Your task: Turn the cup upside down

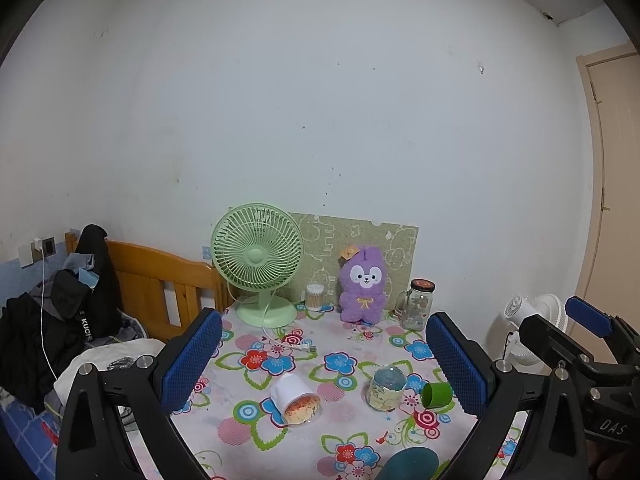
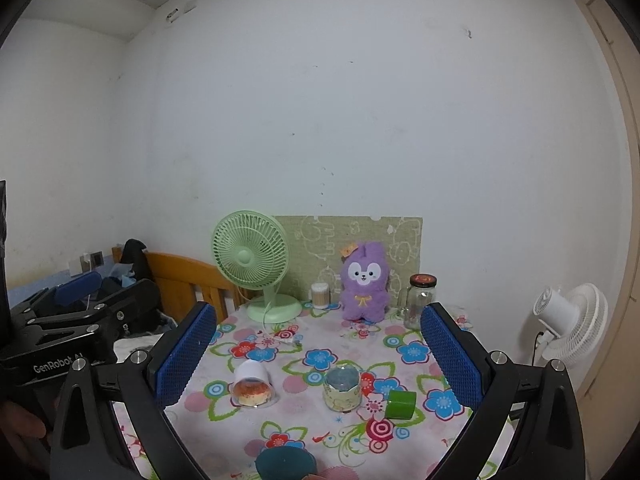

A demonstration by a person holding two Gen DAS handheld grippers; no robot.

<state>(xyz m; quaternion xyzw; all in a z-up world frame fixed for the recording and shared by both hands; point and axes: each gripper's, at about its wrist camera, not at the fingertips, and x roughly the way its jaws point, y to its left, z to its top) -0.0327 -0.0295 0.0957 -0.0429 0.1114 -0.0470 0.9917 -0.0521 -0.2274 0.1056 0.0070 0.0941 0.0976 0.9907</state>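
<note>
Three cups sit on the floral table. A white paper cup (image 1: 295,399) (image 2: 253,385) lies on its side, mouth toward me, with an orange pattern inside. A clear plastic cup with a yellow band (image 1: 386,388) (image 2: 343,387) stands mouth down. A small green cup (image 1: 437,395) (image 2: 401,404) lies on its side to its right. My left gripper (image 1: 324,364) is open and empty, held above and before the cups. My right gripper (image 2: 318,360) is open and empty too, with the cups between its fingers in view.
At the table's back stand a green desk fan (image 1: 258,264), a cotton swab jar (image 1: 315,297), a purple plush toy (image 1: 362,285) and a glass jar (image 1: 418,304). A dark teal round object (image 2: 285,462) lies at the near edge. A wooden bed (image 1: 160,280) is left, a white fan (image 2: 568,322) right.
</note>
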